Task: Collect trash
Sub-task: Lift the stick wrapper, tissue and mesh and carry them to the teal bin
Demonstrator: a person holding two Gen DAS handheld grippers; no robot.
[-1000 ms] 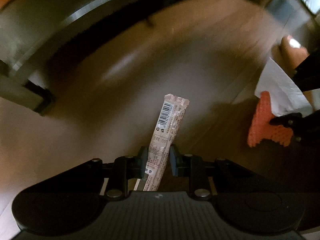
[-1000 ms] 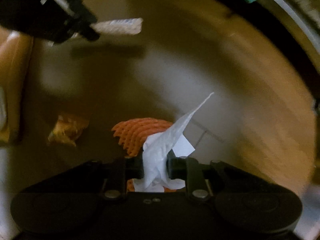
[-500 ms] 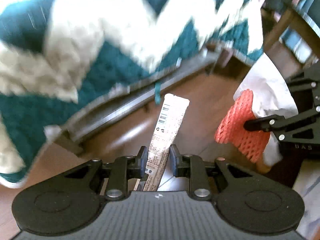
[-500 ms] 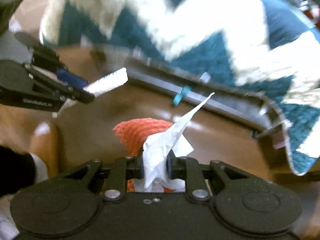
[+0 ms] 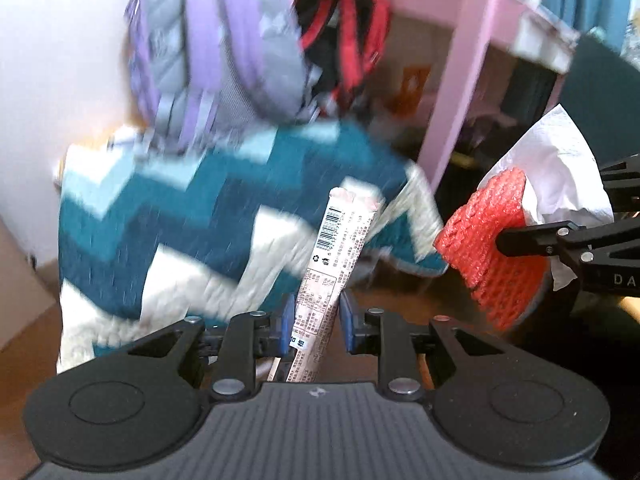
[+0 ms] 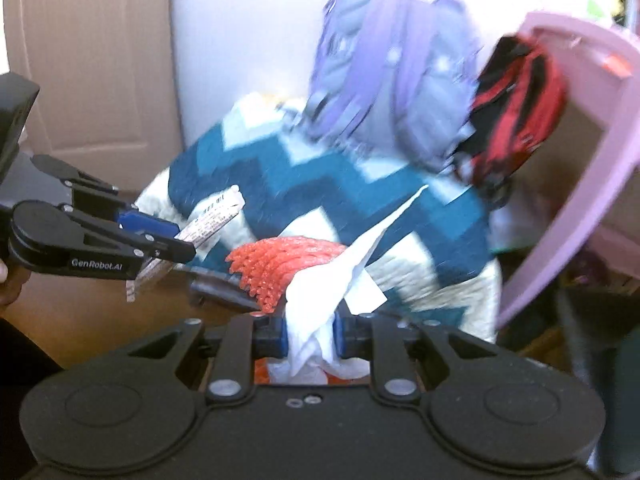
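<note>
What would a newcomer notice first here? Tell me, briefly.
Both grippers carry trash: the left gripper is shut on a long wrapper with a barcode, and the right gripper is shut on a white tissue with a red foam net against it. Behind them hangs a teal and white zigzag blanket, with a purple backpack above it and a pink frame to the right.

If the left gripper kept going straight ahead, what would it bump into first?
Probably the teal-and-white zigzag blanket, which fills the view beyond the left gripper and its wrapper. Depth is unclear in the blur.
</note>
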